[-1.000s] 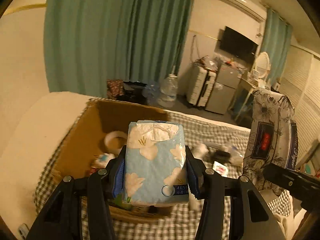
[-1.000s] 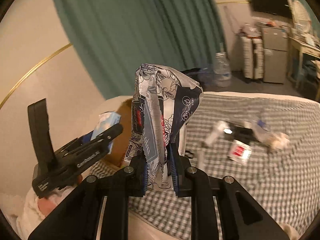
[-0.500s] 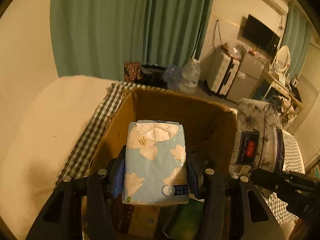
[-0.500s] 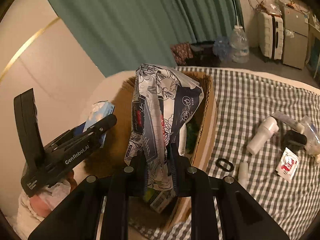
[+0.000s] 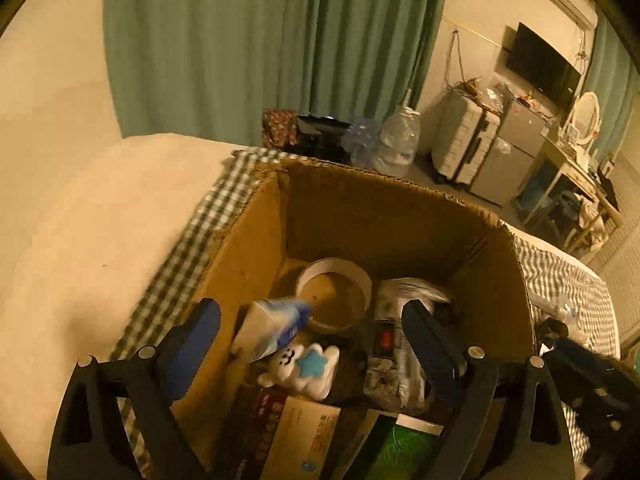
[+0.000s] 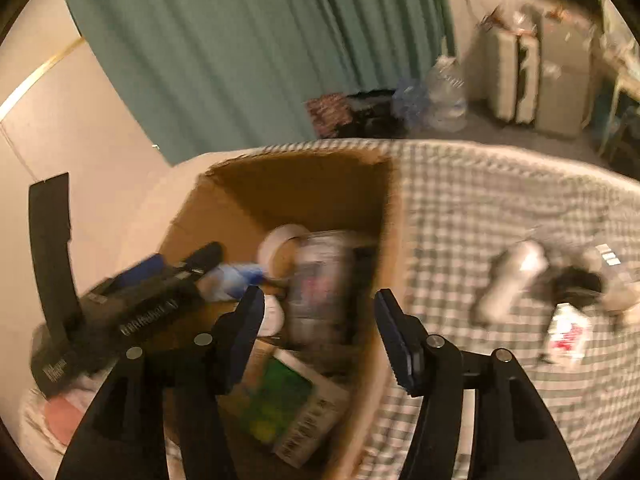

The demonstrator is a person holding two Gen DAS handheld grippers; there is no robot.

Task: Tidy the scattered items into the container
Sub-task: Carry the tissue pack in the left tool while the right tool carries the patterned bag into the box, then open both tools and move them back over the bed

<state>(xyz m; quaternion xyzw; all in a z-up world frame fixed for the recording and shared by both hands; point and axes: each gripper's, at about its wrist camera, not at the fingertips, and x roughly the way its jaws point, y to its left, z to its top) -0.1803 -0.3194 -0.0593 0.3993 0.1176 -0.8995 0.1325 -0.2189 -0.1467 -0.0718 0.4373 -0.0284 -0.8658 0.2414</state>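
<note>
Left wrist view: the left gripper [image 5: 310,322] is seen above the open cardboard box [image 5: 240,256], its 2 jaws spread wide and opening, with nothing pressed between the pads. From left to right, a cream bed surface [image 5: 88,216] and a strip of checked cloth [image 5: 188,240] are shown beside the box. Inside the box, the light blue tissue pack [image 5: 272,326] is caught tilted and blurred in the gap between the jaws, touched by neither pad. A roll of tape [image 5: 334,292] lies behind it, and a small white bear with a blue star [image 5: 300,366] lies just below it. The dark floral tissue pack [image 5: 394,344] is seen at the right side of the box, partly hidden by the right-hand jaw. A green packet [image 5: 400,448] and a printed carton [image 5: 300,436] lie at the near end.

Right wrist view: this picture is blurred by motion. The left gripper [image 6: 160,292] appears at the left edge, over the box [image 6: 384,240]. The right gripper [image 6: 320,320] is held over the box's right wall, its 2 jaws apart and opening, with no item clamped. The floral pack [image 6: 320,280] is seen beyond the gap, inside the box. To the right, on the checked cloth [image 6: 460,208], a white bottle [image 6: 512,280], a dark object [image 6: 576,284] and a red-and-white sachet [image 6: 568,336] are scattered, well apart from the box.
</note>
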